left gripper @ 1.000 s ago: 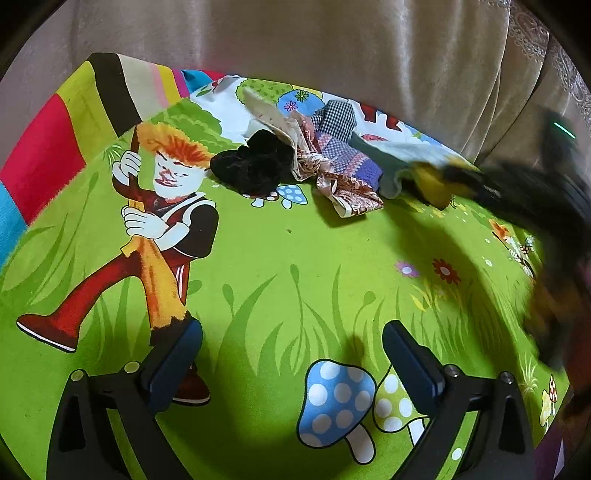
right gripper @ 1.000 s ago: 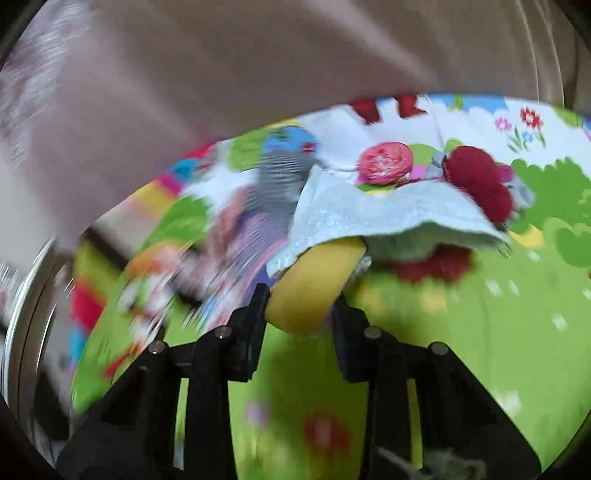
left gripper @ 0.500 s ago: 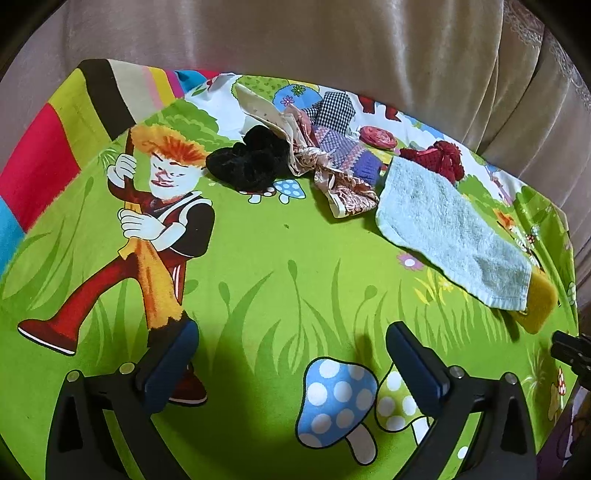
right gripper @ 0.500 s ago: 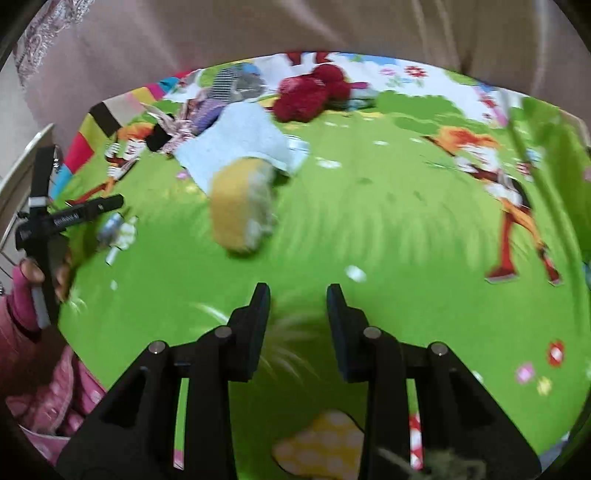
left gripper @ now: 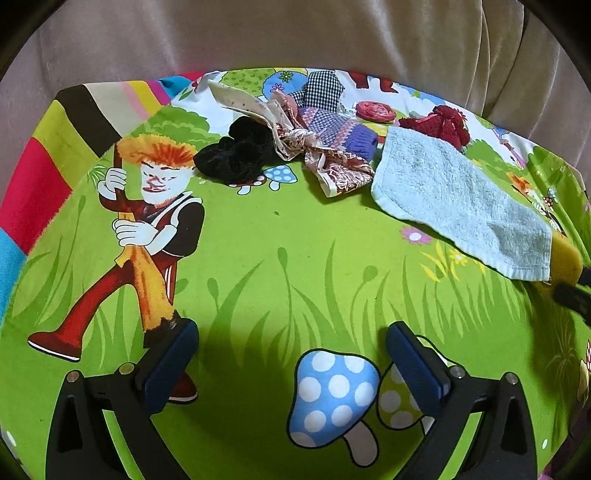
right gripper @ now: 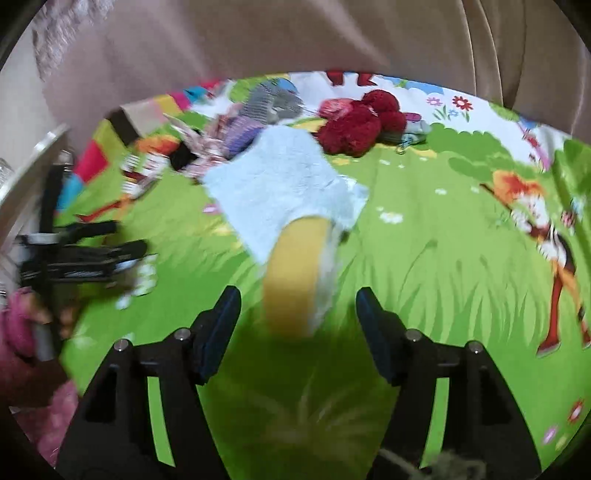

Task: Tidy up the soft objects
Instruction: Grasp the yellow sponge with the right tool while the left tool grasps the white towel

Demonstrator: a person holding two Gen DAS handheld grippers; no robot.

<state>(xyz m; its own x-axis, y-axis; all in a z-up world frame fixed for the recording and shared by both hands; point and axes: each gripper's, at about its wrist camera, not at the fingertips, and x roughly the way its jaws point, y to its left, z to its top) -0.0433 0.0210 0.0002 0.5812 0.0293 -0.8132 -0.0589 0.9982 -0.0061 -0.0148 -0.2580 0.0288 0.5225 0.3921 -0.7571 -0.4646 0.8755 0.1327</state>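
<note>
A pale blue towel (left gripper: 458, 195) lies flat on the cartoon mat, its near corner over a yellow sponge (left gripper: 563, 258). In the right wrist view the yellow sponge (right gripper: 295, 273) lies just ahead of my open right gripper (right gripper: 297, 306), between the fingers' line, with the towel (right gripper: 284, 184) draped on its far end. My left gripper (left gripper: 291, 350) is open and empty over the mat, well short of a pile of patterned cloths (left gripper: 321, 144), a black fabric piece (left gripper: 236, 155) and a red knitted item (left gripper: 443, 123).
The green cartoon mat (left gripper: 280, 258) covers the surface, with a beige curtain (left gripper: 295, 33) behind. The red knitted item (right gripper: 354, 122) sits at the far edge. The left gripper and the person's hand (right gripper: 74, 254) show at the left of the right wrist view.
My right gripper carried the sponge and towel back, let them go on the mat, drew away, then opened wider and moved close to the sponge again. The left gripper stayed put.
</note>
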